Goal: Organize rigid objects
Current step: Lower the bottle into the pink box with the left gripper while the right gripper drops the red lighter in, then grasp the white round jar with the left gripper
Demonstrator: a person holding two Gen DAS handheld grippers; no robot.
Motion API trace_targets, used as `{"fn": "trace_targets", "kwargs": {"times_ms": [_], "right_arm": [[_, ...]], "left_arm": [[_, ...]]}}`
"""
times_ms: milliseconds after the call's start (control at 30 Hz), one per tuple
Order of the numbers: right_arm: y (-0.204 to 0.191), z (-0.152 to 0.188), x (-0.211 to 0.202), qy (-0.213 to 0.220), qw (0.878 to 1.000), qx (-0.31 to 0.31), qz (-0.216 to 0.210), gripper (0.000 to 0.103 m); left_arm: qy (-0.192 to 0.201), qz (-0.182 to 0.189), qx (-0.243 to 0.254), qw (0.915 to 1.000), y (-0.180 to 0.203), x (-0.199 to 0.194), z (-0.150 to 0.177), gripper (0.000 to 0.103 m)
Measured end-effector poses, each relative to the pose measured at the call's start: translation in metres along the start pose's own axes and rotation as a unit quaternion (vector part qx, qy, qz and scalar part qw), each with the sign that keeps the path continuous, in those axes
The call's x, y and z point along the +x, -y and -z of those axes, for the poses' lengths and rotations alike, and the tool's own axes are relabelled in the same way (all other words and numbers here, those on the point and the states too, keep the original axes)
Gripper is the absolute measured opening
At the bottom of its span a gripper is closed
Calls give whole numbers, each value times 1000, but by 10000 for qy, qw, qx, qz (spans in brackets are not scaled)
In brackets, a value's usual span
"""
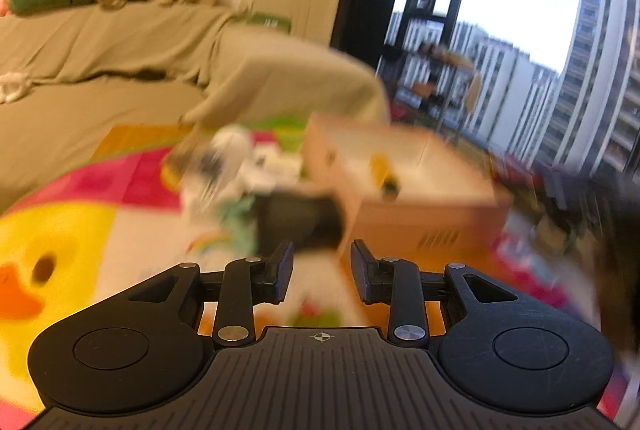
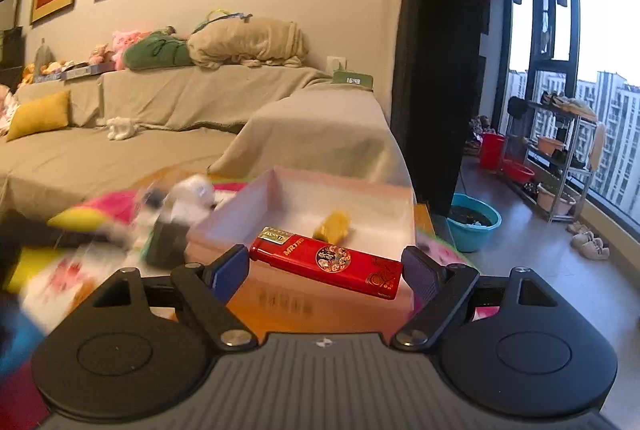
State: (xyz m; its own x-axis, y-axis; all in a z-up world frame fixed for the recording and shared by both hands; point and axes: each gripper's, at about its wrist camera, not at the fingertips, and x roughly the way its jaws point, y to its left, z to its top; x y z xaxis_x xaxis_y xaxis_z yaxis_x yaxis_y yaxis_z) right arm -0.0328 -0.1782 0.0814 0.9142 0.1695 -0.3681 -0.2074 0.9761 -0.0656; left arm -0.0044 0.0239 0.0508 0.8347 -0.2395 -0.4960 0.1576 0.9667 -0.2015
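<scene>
My right gripper (image 2: 326,270) is shut on a red lighter (image 2: 326,262), gripped end to end, lying crosswise between the fingers just in front of an open cardboard box (image 2: 384,191). A small yellow object (image 2: 334,226) lies inside the box. My left gripper (image 1: 322,266) is open and empty, close to the box's near left corner (image 1: 348,218); that view is blurred. A black object (image 1: 296,226) sits just ahead of its left finger. A loose pile of small items (image 1: 236,165) lies left of the box; it also shows in the right wrist view (image 2: 180,205).
The box and pile rest on a colourful mat with a yellow duck print (image 1: 52,262). A covered sofa (image 2: 160,117) stands behind. To the right are a blue basin (image 2: 474,224), red buckets (image 2: 494,149), a metal rack (image 2: 560,165) and windows.
</scene>
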Motion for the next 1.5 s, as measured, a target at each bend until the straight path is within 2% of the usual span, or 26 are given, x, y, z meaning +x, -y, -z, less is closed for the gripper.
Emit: {"fn": "trace_targets", "kwargs": {"times_ms": [167,333,533,700,800,867,933,1033,1067,1133,1200,1233,1300,1367,1433,1500], "right_arm": [[-8,-27,48,-106,9999,-119,65,90],[-19,-6,40,-213,9997,68,-67,92],[-19,36,22,-506,9971,487,-291,92],[-18,52,23,-600,9948,775,-288,92],[-16,54,19,-517,9949,815,-287,92],[-16,56,17,-478,9951,795,-336,92],[-16,56,18,-491,9949,794,-384,92],[-14,55,23,-619,9932,869,-459,92],[-12,55,23,-635,9928,913,-451,92],[-10,56,24,-663,9918,986,-465,92],[-8,56,26,-736,9903,1049,-535,92],[-7,56,27,-782,9895,1080,-560,92],[-5,57,30,-858,9876,1172,-598,92],[0,58,33,-933,9848,1326,-628,92],[6,60,36,-1012,9812,1515,-639,92],[13,62,39,-1092,9766,1735,-652,92]], "left_arm": [[-158,-134,267,9994,-12,-2,15,35],[-20,-3,85,10000,-22,5,7,35],[304,-169,-152,9993,-28,30,-28,35],[445,-176,-362,9982,-34,59,-66,35],[512,-479,-598,9957,-50,81,-99,35],[295,-635,-805,9943,-64,99,-117,35],[-318,-547,-916,9938,-74,125,-132,35],[-1026,-792,-572,9899,-72,153,-145,35],[-1184,-802,-405,9889,-70,159,-148,40],[-1475,-799,-117,9858,-64,170,-153,45],[-1799,-776,-38,9806,-60,181,-159,53],[-1940,-875,-6,9771,-58,187,-161,54],[-2112,-1002,10,9723,-60,198,-159,60],[-2257,-968,-186,9692,-65,208,-153,59],[-2112,-878,-398,9727,-72,206,-148,59],[-1852,-596,-548,9794,-76,196,-144,59]]}}
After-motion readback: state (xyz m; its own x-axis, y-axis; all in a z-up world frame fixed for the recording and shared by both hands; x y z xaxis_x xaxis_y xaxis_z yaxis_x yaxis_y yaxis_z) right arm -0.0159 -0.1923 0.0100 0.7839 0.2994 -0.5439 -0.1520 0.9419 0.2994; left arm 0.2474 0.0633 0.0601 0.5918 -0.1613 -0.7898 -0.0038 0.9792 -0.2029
